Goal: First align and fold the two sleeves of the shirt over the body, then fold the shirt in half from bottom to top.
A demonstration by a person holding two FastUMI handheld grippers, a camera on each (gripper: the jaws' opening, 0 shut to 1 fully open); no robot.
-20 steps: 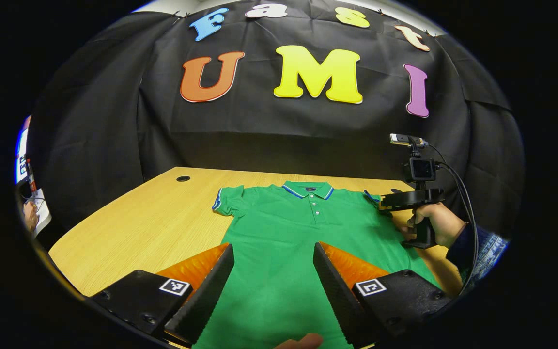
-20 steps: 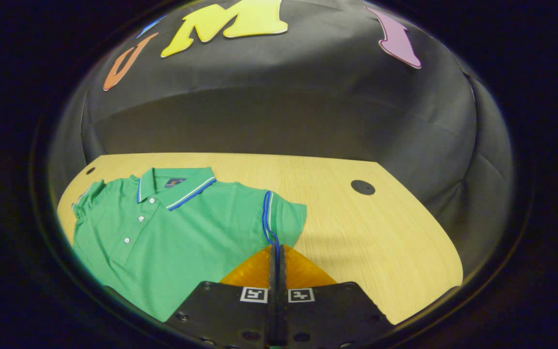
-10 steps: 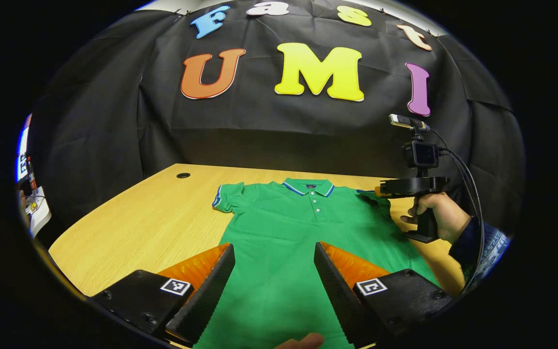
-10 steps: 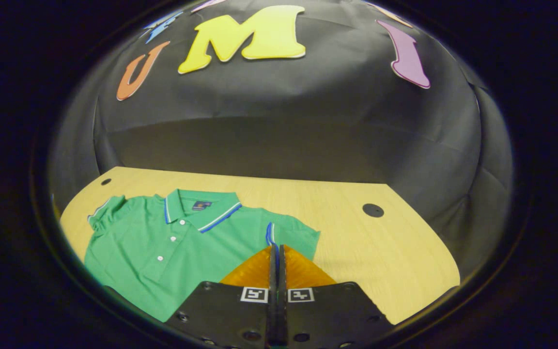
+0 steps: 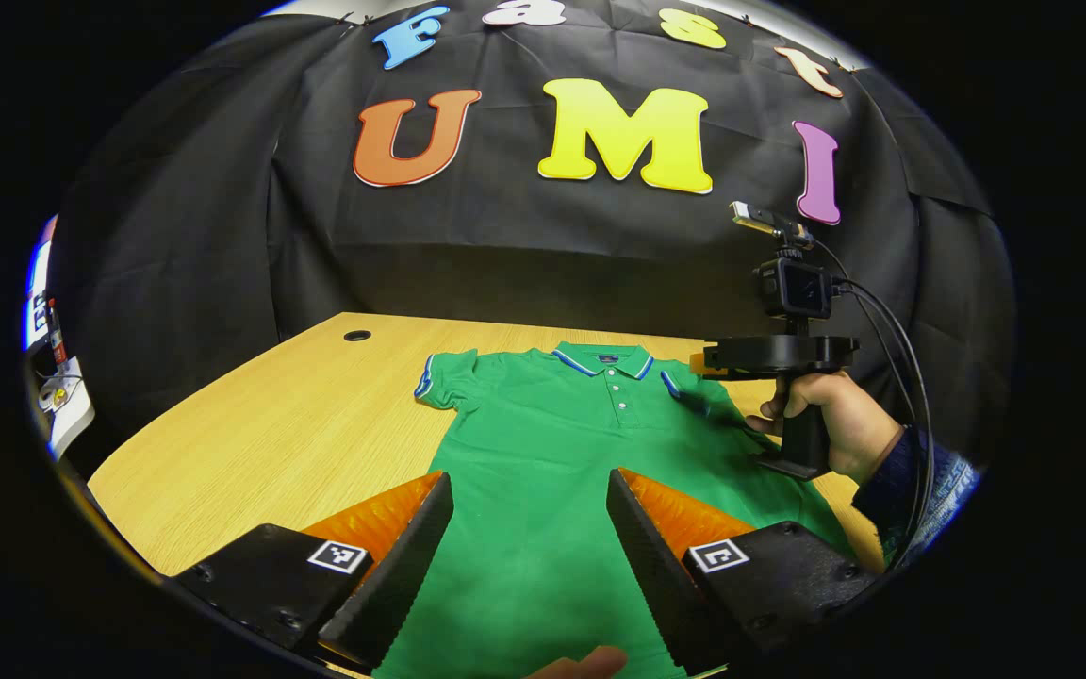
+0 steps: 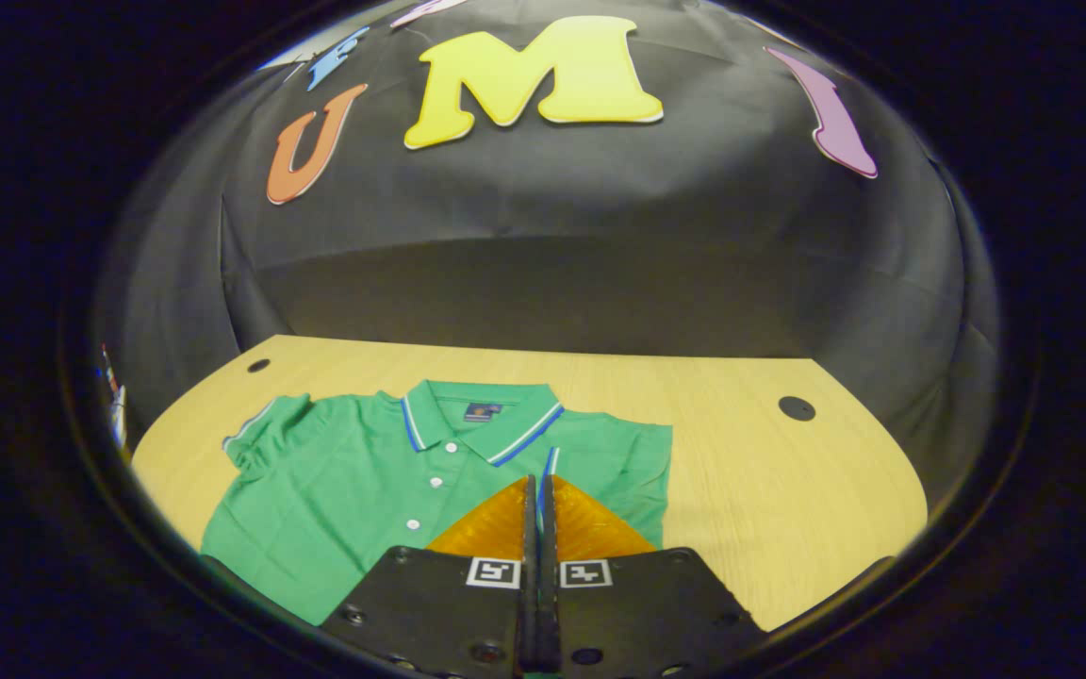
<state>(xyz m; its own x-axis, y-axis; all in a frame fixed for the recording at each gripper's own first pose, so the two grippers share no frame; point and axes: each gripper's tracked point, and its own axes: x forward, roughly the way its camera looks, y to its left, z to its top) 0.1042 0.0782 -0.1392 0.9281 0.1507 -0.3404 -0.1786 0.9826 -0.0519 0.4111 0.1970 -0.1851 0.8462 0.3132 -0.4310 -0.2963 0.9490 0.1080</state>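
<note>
On the light wooden surface [image 5: 279, 434], in the middle of the left gripper view, a green polo shirt [image 5: 562, 471] lies face up with its collar toward the black cloth wall. Its blue-and-white trimmed collar [image 5: 604, 359] sits just above centre, and one short sleeve [image 5: 439, 379] is spread out flat to the left of it. At the bottom of that view the left gripper [image 5: 529, 542] hangs over the lower body of the shirt, its fingers [image 5: 406, 566] wide apart and holding nothing.

At the right of the same frame a hand [image 5: 835, 424] holds the right gripper [image 5: 694, 363] by its handle, its tip over the shirt's other shoulder. In the right gripper view its fingers [image 6: 526, 528] are pressed together at lower centre, pinching the blue-striped cuff of the other sleeve [image 6: 618, 471], which is drawn in over the shirt's body beside the collar. The row of white buttons [image 6: 430, 483] runs down to the lower left there.

A round dark hole [image 6: 796, 408] marks the surface at the right of that view, well apart from the shirt, and another [image 5: 356, 335] shows at the upper left of the surface in the left gripper view.
</note>
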